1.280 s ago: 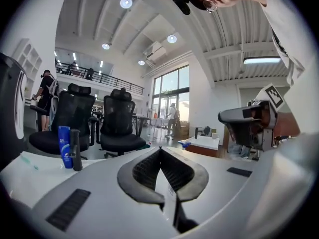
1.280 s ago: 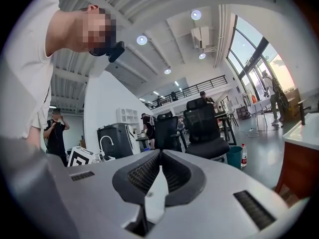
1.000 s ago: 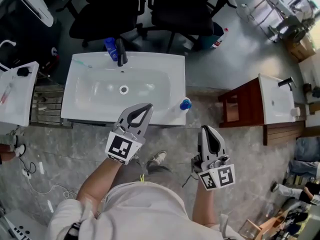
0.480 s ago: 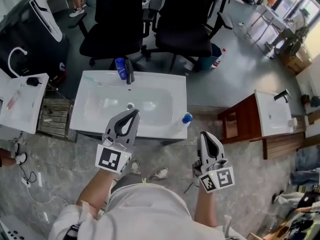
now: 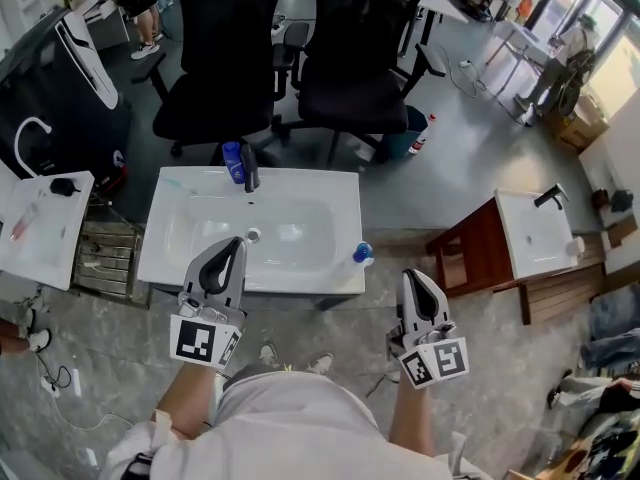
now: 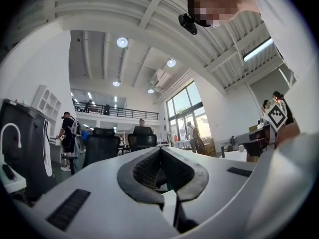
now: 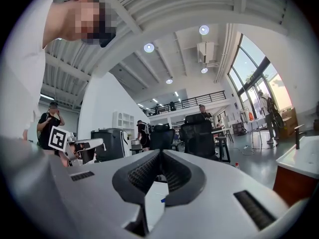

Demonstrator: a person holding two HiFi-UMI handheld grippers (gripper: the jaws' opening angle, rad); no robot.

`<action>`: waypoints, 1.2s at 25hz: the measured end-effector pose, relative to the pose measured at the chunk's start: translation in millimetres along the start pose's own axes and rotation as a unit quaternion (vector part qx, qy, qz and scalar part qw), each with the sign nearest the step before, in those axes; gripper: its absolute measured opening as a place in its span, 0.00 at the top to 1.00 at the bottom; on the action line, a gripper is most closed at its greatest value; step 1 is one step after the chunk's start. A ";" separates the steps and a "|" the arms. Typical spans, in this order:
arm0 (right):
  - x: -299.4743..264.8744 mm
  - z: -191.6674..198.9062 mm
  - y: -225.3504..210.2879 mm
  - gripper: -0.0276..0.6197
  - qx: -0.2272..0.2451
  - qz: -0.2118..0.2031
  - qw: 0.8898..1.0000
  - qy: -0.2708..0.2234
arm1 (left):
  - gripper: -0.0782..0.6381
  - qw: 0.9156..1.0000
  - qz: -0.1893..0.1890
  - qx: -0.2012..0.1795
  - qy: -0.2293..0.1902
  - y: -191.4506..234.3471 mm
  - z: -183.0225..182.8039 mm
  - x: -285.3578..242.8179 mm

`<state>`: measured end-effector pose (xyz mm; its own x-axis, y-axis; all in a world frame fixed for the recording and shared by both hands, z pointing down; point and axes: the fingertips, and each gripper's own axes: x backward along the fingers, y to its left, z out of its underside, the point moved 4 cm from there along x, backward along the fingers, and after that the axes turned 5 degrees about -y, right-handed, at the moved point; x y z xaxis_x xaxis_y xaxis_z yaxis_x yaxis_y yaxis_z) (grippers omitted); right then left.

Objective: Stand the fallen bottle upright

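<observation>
A white bottle with a blue cap (image 5: 357, 257) stands on the front right corner of the white washbasin (image 5: 300, 273); from above it looks upright. A blue bottle (image 5: 232, 161) stands beside the black tap (image 5: 250, 169) at the basin's back edge. My left gripper (image 5: 232, 244) hovers over the basin's front edge, left of the capped bottle, jaws shut and empty. My right gripper (image 5: 414, 276) hangs right of the basin over the floor, also shut and empty. Both gripper views look level across the room, with the left gripper (image 6: 159, 151) and right gripper (image 7: 160, 152) closed at the tips.
Two black office chairs (image 5: 225, 78) stand behind the basin. A second basin on a wooden stand (image 5: 530, 230) is at the right, and another white basin (image 5: 40, 218) at the left. A toothbrush (image 5: 178, 181) lies on the basin's back left. A red-capped bottle (image 5: 420, 134) lies on the floor.
Both grippers have risen, the left more than the right. The left one has shifted leftwards in the view. Both stayed shut.
</observation>
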<state>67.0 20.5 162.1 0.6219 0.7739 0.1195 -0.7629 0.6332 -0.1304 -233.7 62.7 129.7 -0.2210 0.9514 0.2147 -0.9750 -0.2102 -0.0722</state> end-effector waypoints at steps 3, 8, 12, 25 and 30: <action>3.1 -2.1 -10.0 0.89 0.003 0.009 1.000 -0.001 | 0.87 1.000 -0.004 0.013 0.009 0.2 7.5 -5.4; -0.1 -8.4 -17.1 0.89 0.012 0.009 1.000 -0.004 | 0.87 1.000 0.016 0.002 0.003 -7.9 6.2 -22.1; 0.5 -17.2 -23.9 0.89 0.017 0.013 1.000 -0.010 | 0.87 1.000 0.026 0.005 -0.004 -14.3 1.4 -33.8; 0.8 -22.9 -36.6 0.89 0.037 0.022 0.999 -0.001 | 0.87 0.999 0.040 0.015 0.002 -28.1 1.7 -50.5; 2.4 -26.0 -41.1 0.89 0.049 0.026 0.998 0.003 | 0.87 0.999 0.047 0.014 0.008 -33.9 1.0 -55.7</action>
<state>104.5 -3.4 142.2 0.5818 0.8059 0.1097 -0.8076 0.5884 -0.0398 -188.4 16.5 121.1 -0.3111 0.9305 0.1933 -0.9504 -0.3047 -0.0630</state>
